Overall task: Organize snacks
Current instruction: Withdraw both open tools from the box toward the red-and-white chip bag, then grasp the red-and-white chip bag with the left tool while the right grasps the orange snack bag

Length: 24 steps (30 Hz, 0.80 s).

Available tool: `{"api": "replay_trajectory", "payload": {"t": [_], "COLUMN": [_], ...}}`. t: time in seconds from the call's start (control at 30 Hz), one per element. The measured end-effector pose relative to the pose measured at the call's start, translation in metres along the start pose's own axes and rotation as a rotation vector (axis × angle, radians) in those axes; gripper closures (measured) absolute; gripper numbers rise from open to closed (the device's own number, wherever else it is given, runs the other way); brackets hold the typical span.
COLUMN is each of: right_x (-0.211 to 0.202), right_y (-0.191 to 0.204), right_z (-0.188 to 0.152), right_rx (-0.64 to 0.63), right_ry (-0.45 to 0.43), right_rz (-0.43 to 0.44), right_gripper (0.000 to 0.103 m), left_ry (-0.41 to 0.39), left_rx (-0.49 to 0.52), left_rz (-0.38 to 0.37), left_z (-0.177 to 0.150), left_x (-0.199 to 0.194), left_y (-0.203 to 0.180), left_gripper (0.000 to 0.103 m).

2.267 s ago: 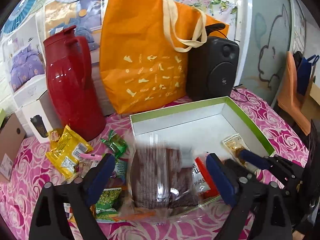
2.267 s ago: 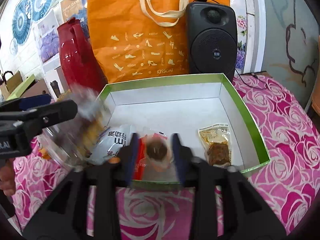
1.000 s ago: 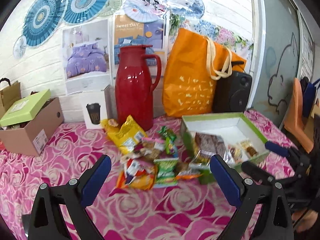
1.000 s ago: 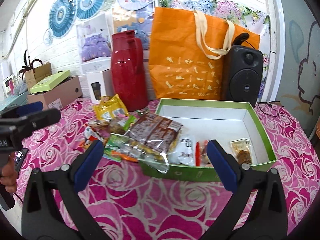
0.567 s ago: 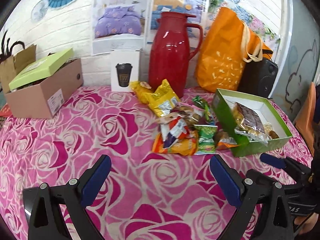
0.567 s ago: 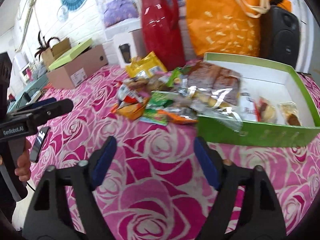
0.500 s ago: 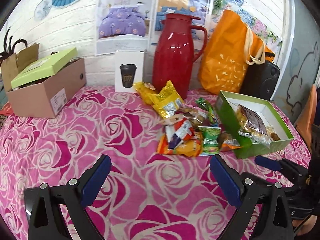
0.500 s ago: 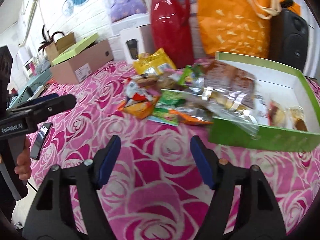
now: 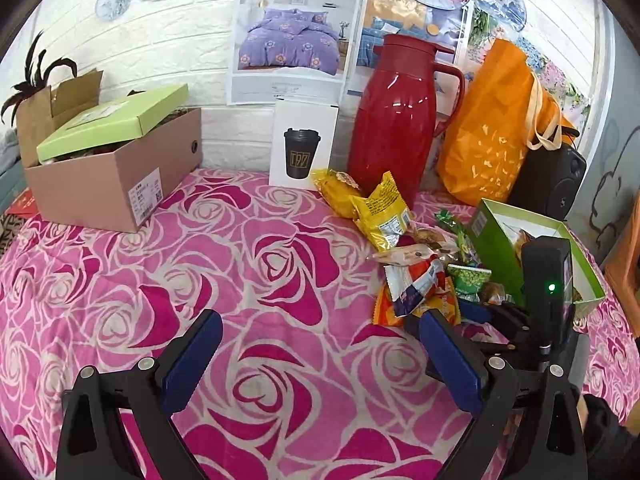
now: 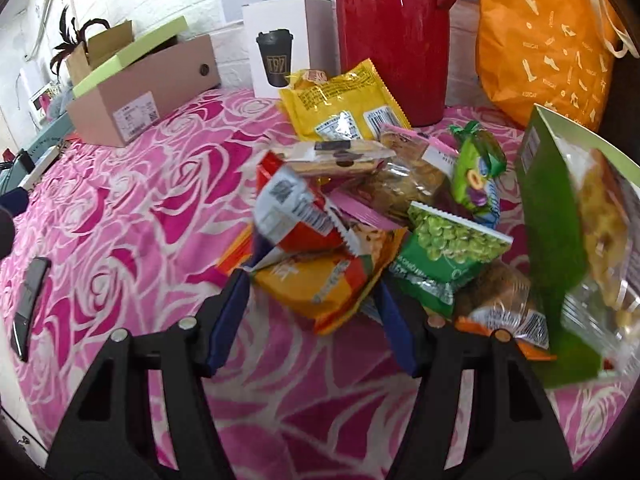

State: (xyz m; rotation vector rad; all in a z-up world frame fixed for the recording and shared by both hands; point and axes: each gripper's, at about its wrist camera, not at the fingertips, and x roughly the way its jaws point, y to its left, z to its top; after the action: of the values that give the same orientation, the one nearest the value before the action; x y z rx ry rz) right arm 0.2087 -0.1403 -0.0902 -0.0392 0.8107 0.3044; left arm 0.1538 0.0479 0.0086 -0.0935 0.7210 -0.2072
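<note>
A heap of snack packets lies on the pink rose cloth beside the green box. In the right wrist view an orange packet sits at the front of the heap with a red and white packet on top. My right gripper is low over it; its jaws are closing with the orange packet between the pads. A green pea packet and a yellow packet lie nearby. The green box holds a clear bag of brown biscuits. My left gripper hangs open over bare cloth, left of the heap.
A red jug, an orange tote and a black speaker stand along the back wall. A white cup carton and a cardboard box with a green lid stand further left. A phone lies at the table's left edge.
My right gripper has dropped down and left from the green box to the heap, and its jaws have narrowed around the orange packet. My left gripper has drifted left and lower, still open.
</note>
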Motion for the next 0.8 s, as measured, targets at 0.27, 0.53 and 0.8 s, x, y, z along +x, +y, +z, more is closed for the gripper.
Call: {"api": "replay_trajectory", "payload": {"t": [0.27, 0.53, 0.8], "right_x": [-0.027, -0.059, -0.063], "right_y": [-0.003, -0.018, -0.016], "right_z": [-0.026, -0.063, -0.067], "right_rx": [0.006, 0.042, 0.044], "right_ry": [0.024, 0.040, 0.034], "right_rz": [0.092, 0.103, 0.104], "right_gripper": [0.071, 0.072, 0.072], "left_ry": [0.035, 0.118, 0.190], "left_rx": [0.078, 0.235, 0.259], "left_rz": [-0.098, -0.250, -0.234], "left_z": [0.005, -0.014, -0.019], "left_x": [0.027, 0.045, 0.068], "left_y": [-0.026, -0.084, -0.095], "left_gripper": [0.005, 0.005, 0.044]}}
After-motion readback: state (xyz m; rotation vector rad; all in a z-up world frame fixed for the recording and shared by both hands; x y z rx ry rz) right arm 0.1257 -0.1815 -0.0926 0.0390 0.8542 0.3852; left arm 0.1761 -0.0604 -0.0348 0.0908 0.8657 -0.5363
